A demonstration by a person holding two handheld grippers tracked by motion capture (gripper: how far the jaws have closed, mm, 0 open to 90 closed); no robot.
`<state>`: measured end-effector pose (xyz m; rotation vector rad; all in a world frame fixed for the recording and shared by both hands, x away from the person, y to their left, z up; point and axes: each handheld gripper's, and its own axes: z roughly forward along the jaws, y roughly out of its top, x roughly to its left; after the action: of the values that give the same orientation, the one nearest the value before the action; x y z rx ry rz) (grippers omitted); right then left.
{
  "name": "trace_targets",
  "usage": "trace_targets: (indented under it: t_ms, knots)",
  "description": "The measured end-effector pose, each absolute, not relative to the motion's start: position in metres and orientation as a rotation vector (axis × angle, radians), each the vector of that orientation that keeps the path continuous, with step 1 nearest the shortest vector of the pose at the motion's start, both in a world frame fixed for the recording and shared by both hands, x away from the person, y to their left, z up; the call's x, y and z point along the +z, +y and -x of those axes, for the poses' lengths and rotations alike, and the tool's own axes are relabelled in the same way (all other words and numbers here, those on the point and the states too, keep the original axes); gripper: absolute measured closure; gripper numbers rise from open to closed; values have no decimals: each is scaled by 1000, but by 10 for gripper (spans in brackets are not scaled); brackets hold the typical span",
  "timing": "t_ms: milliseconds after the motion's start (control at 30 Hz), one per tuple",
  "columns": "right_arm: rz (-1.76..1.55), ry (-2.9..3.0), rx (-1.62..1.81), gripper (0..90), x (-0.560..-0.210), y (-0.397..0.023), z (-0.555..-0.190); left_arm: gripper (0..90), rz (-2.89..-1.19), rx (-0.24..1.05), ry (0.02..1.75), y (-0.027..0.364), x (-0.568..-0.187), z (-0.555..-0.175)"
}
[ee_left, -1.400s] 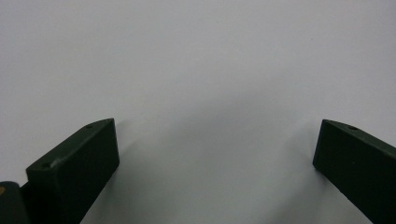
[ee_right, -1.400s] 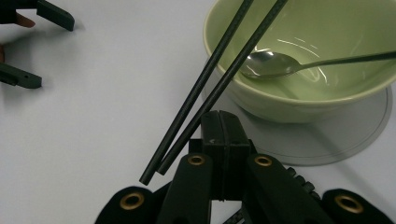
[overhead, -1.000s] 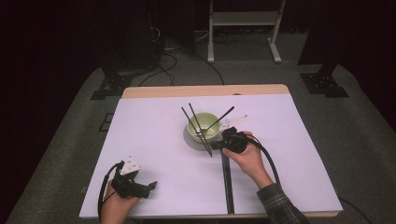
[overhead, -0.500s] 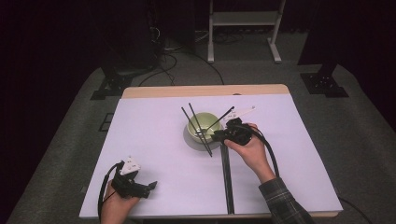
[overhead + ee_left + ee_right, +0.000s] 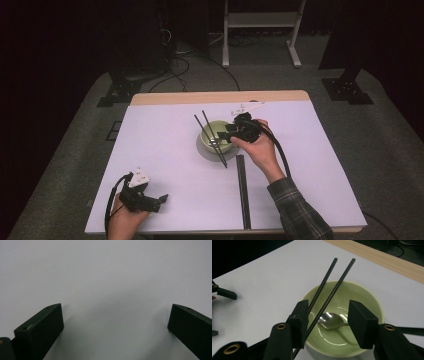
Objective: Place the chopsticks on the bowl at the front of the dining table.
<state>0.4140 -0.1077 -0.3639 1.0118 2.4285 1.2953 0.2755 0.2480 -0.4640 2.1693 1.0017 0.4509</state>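
A pale green bowl stands at the middle of the white table. Two black chopsticks lie side by side across its rim. In the right gripper view a metal spoon rests inside the bowl under the chopsticks, its dark handle running off behind the right jaw. My right gripper hovers just above the bowl's right side. Its jaws have just been opening and now stand apart, pressing on nothing. My left gripper rests near the table's front left, open wide over bare tabletop.
A narrow black strip runs from below the bowl to the front edge. The table's far edge is bare wood. Beyond it are a white stand and cables on the floor.
The right gripper has risen and shifted a little away from me beside the bowl, and its jaws have opened. The dark handle that slanted up-right from the bowl has gone from there. The left hand stayed put.
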Motion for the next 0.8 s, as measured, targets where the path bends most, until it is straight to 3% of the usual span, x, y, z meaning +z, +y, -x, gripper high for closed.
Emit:
trace_targets:
  t_ms: [800]
  knots:
    - [-1053, 2439, 1188, 443, -376, -56, -468, 0, -2164, 447, 1006, 248, -464, -275]
